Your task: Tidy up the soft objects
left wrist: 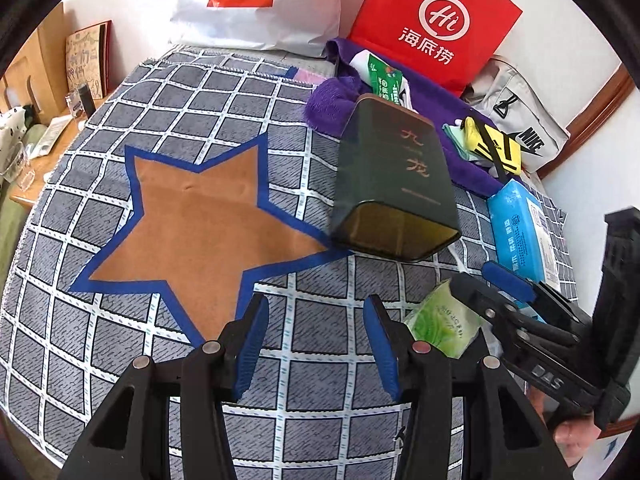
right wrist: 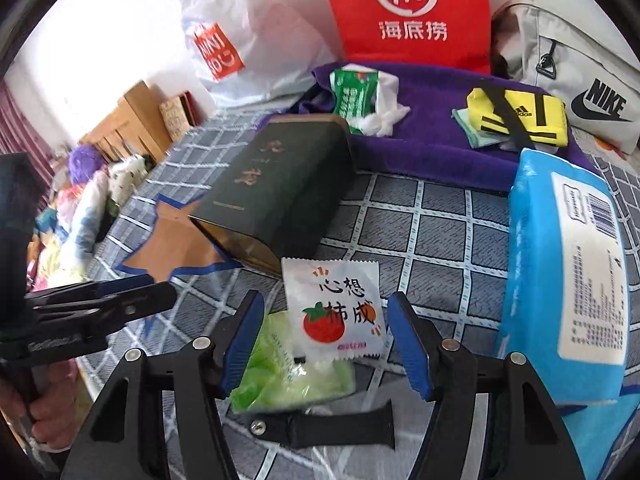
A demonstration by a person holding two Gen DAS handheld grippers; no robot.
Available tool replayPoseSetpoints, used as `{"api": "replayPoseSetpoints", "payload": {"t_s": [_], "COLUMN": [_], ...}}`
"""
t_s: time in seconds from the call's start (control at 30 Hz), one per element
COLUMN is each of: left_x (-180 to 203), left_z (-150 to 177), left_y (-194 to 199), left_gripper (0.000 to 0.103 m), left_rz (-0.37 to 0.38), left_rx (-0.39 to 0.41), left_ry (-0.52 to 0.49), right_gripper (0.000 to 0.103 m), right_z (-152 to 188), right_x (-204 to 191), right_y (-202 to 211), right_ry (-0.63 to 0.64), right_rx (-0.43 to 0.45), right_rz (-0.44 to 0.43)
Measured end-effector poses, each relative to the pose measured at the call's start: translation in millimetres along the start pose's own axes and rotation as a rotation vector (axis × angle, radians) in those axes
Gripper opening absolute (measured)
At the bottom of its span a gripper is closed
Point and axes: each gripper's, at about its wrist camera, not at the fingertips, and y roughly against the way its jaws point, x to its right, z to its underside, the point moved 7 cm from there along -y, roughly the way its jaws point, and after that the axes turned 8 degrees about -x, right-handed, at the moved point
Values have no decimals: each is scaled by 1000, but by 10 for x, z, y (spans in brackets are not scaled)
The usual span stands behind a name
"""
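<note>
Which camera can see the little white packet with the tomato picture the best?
The right wrist camera. The white tomato packet lies in plain sight there, between the open right tongs and partly on top of the green packet. The left wrist camera doesn't show it; the right tongs cover that spot.

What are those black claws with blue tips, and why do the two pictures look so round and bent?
No robot here: a person holds a two-finger gripper in each hand, each carrying a wide-angle camera. One picture looks along the left gripper, the other along the right gripper. Both stand open, holding nothing. On the checked star blanket lie a dark green tin, a blue tissue pack, a white persimmon sachet and a green packet. The right one brackets the sachet.
</note>
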Motion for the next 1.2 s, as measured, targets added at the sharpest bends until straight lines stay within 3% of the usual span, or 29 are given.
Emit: {"api": "replayPoseSetpoints", "payload": {"t_s": [0.07, 0.17, 0.23, 0.37, 0.8, 1.03, 1.13, 1.2], "left_x": [-11, -15, -23, -24, 350, 698, 817, 877], "left_z": [11, 43, 60, 103, 240, 341, 344, 336], "left_y": [-7, -16, -20, -19, 33, -79, -145, -190], "left_gripper": [47, 47, 47, 47, 48, 57, 68, 69], "left_rz": [9, 21, 19, 15, -4, 31, 31, 38], "left_rx": [-3, -8, -12, -16, -10, -24, -21, -16], "left_ry": [-2, -8, -11, -13, -76, -120, -120, -107], "right_gripper": [63, 41, 35, 8, 5, 5, 5, 5], "right_z": [7, 17, 4, -12, 267, 648, 805, 907], "right_x": [28, 58, 82, 88, 209, 437, 563, 641], "right_y": [-58, -117, -95, 45, 701, 905, 982, 1022], "right_ry": [-10, -29, -40, -23, -10, -10, -18, -24], "right_rx": [-11, -25, -10, 33, 144, 158, 167, 172], "right_rz": [28, -5, -17, -8, -16, 4, 16, 14]}}
